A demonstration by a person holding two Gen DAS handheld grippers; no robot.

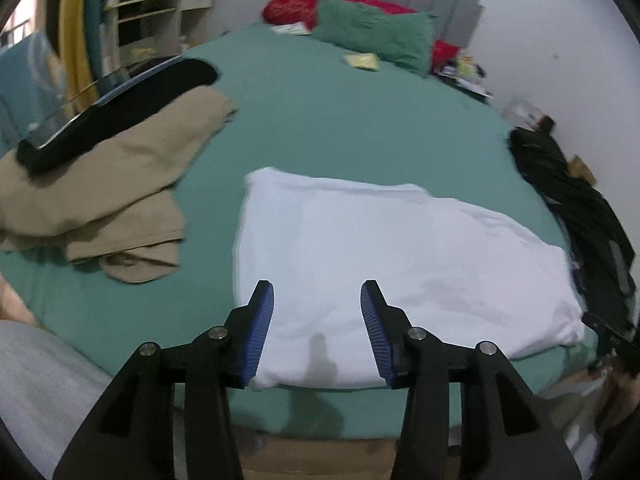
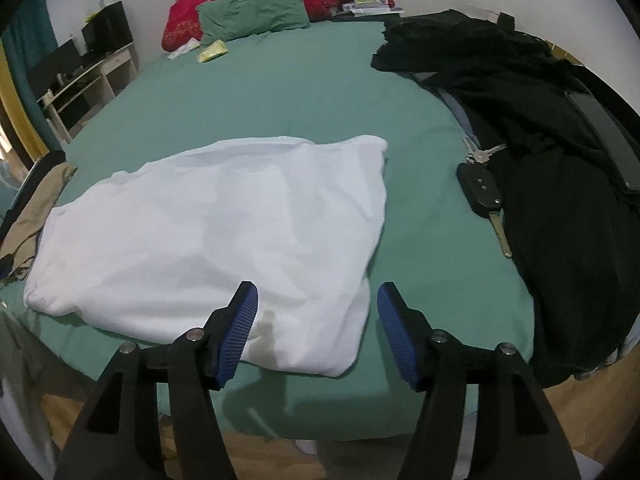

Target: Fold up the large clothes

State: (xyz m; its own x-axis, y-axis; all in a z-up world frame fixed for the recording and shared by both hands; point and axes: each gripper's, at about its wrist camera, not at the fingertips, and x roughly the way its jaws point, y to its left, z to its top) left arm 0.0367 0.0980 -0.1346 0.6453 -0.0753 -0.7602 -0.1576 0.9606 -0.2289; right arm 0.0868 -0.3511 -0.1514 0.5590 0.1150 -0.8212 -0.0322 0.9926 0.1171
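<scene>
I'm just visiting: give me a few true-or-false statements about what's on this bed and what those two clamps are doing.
1. The white garment lies folded on the bed. True.
2. The left gripper pinches the white garment. False: its jaws are open, holding nothing.
3. A car key lies beside the black clothes. True.
4. The beige garment is neatly folded. False: it lies crumpled.
5. The right gripper is open. True.

Left claw (image 1: 317, 304), right claw (image 2: 317, 304): black arms; ribbed blue pads (silver screws).
</scene>
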